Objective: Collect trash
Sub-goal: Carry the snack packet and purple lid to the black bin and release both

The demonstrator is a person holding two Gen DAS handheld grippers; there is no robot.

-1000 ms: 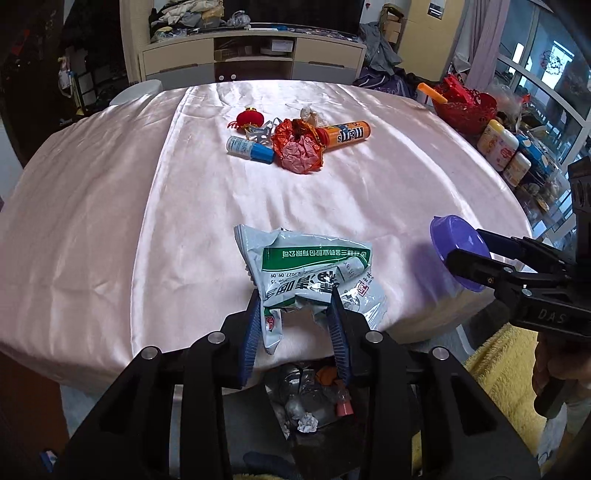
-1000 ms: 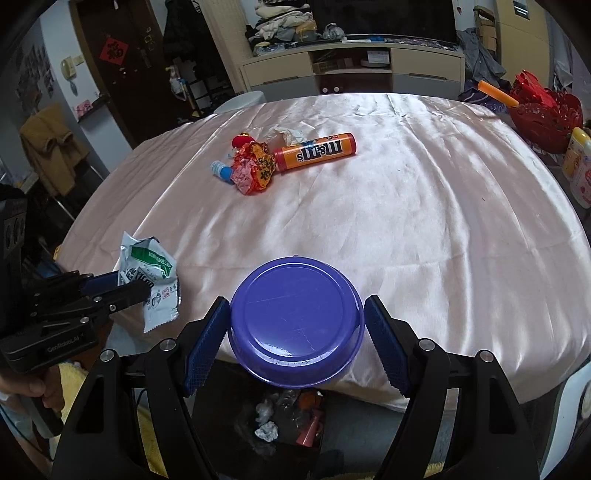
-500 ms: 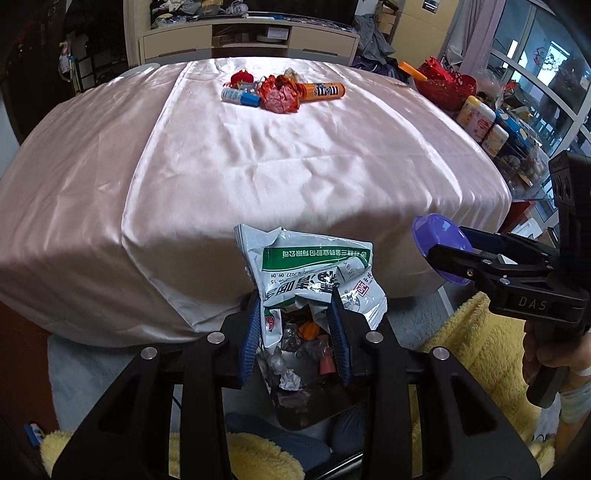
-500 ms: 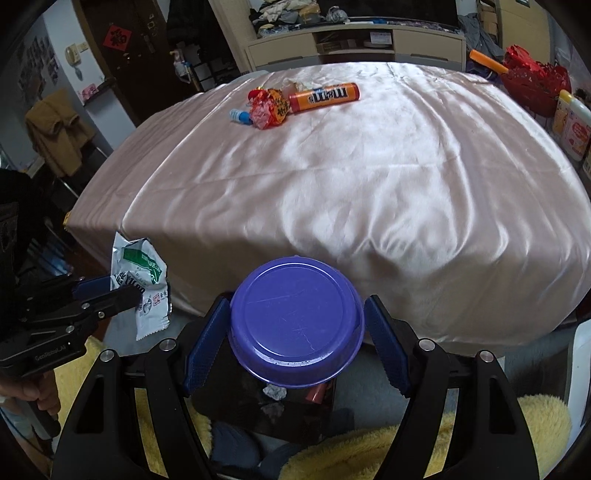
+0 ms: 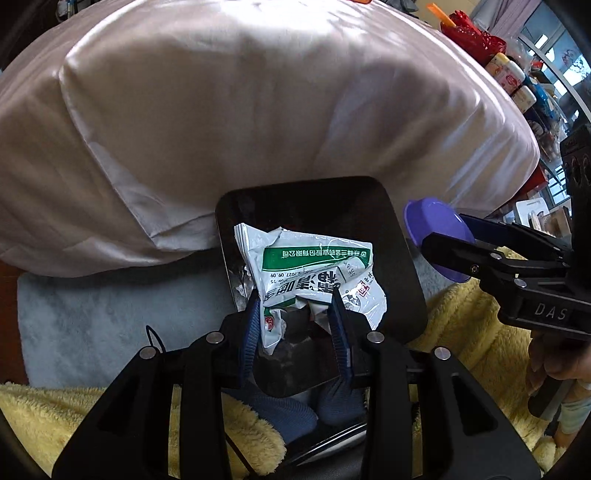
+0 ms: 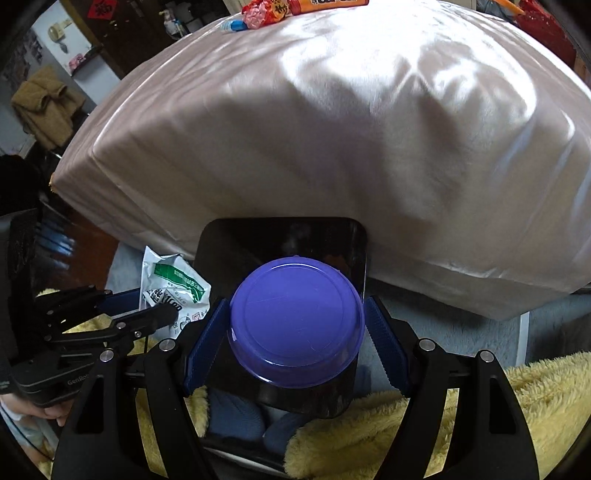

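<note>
Left wrist view, tongs: the left tongs (image 5: 295, 317) pinch the lower edge of the white-and-green wrapper (image 5: 314, 269) at centre frame.
Left wrist view, key relation: the wrapper hangs directly over the open mouth of the black bin (image 5: 399, 258), its long axis running left to right across the opening; a release looks likely to drop it inside.
Left wrist view, second item: the right tongs (image 5: 448, 242) enter from the right edge, clamping the purple bowl (image 5: 424, 218) just beside the bin's right rim.
Right wrist view, tongs: the right tongs (image 6: 295, 328) grip the purple bowl (image 6: 295, 321) by its sides, its underside facing the camera, over the bin (image 6: 284, 236).
Right wrist view, added detail: the left tongs (image 6: 155, 310) and wrapper (image 6: 173, 288) sit at left; more trash (image 6: 266, 11) remains on the worktop (image 6: 332, 110) at top.
Left wrist view, added detail: the bin's interior.
</note>
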